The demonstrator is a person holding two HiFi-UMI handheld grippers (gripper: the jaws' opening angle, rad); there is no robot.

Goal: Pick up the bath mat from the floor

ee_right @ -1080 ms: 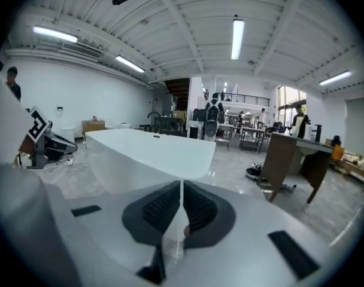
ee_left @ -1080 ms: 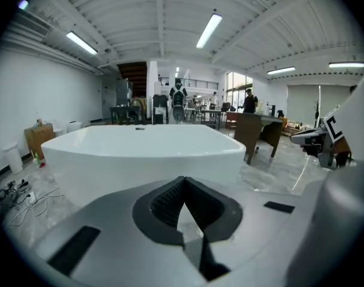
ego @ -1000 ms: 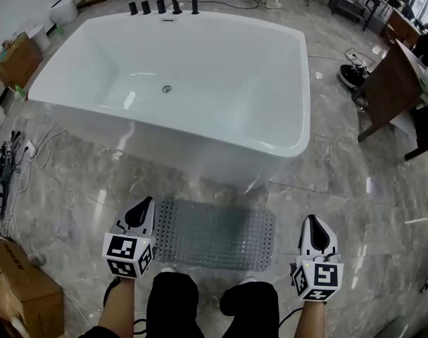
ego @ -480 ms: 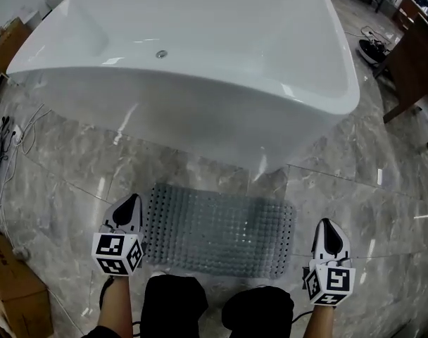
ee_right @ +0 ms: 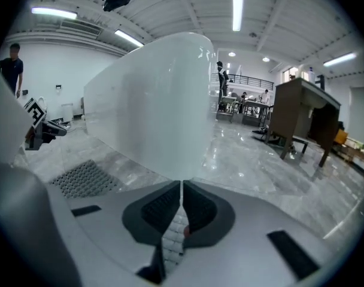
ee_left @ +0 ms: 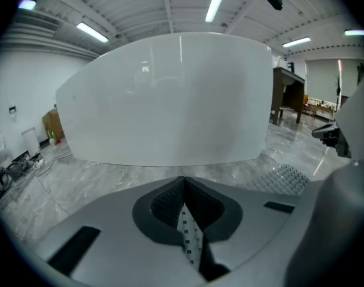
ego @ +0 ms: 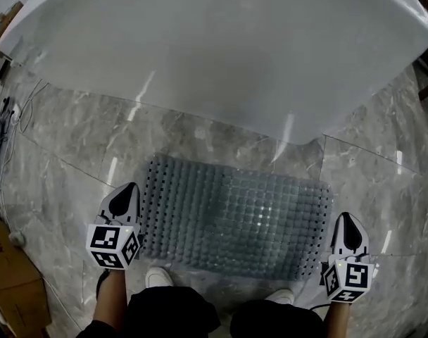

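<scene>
The grey studded bath mat (ego: 235, 215) lies flat on the marble floor in front of the white bathtub (ego: 221, 48). My left gripper (ego: 127, 193) hovers just beside the mat's left edge, jaws shut with nothing in them. My right gripper (ego: 346, 224) hovers just off the mat's right edge, also shut and empty. In the left gripper view the mat (ee_left: 282, 178) shows at the right, past the shut left gripper (ee_left: 182, 182). The right gripper view has the mat (ee_right: 83, 178) at the left and the shut right gripper (ee_right: 181, 187) pointing at the tub's corner (ee_right: 164, 106).
A cardboard box (ego: 6, 273) stands at the lower left, with cables (ego: 6, 118) along the left floor. The person's shoes (ego: 158, 278) touch the mat's near edge. A dark wooden desk (ee_right: 302, 118) stands off to the right.
The head view has tipped down and closer, so the tub fills the top and the mat looks larger. Both grippers have come lower and spread to the mat's two ends.
</scene>
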